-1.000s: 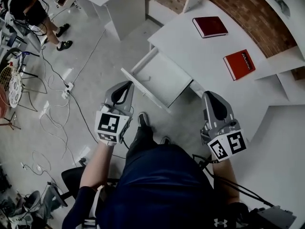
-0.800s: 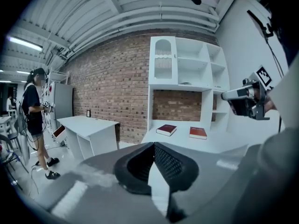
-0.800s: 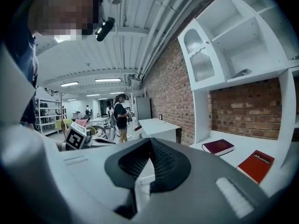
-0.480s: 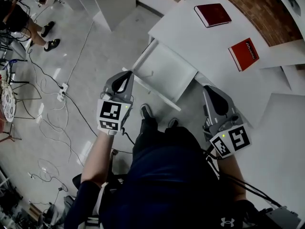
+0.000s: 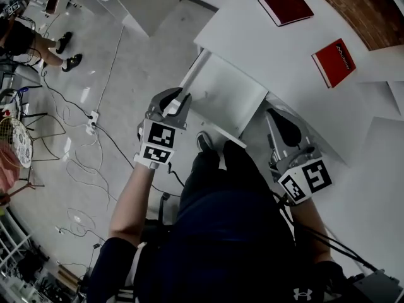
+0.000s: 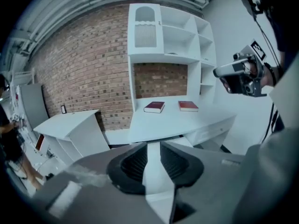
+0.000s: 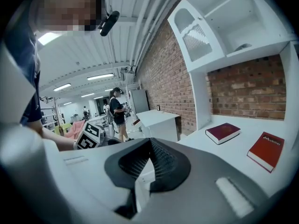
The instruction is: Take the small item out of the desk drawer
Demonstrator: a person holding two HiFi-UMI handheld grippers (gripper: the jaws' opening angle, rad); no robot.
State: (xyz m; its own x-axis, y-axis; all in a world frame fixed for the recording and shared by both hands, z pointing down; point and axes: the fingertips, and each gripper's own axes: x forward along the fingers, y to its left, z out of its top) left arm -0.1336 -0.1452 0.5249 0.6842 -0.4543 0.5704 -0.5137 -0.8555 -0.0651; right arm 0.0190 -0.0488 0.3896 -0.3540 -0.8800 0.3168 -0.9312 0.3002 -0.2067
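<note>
While the person's dark blue shirt [image 5: 227, 232] fills the bottom of the head view, 2 grippers reach out ahead of it toward a white desk drawer [image 5: 230, 96] that stands pulled out. The left gripper [image 5: 177, 101] sits at the drawer's near left corner. Its jaws are opening, with a narrow gap between them. In the left gripper view the drawer's white front edge shows in that gap, though contact with the pads cannot be made out. The right gripper [image 5: 276, 115] hovers just beside the drawer's right side, at the desk's front edge. In the right gripper view its jaw tips meet and grip nothing. 1 dark shoe [image 5: 205, 141] shows below the drawer front.

The small item cannot be made out. From the head view the drawer's floor reads as plain white, with only a faint fleck near its left wall, too small to name.

Beyond the drawer, the white desk [image 5: 252, 36] carries 2 books, well apart: a dark red book [image 5: 285, 7] farther back and a red book [image 5: 333, 62] to its right. Behind the desk stand a white shelf unit [image 6: 163, 36] and a brick wall [image 6: 79, 78]. On the grey floor [image 5: 126, 74] to the left lie loose cables [image 5: 82, 163] and a power strip [image 5: 93, 115]. Another person [image 5: 28, 33] stands far off.
</note>
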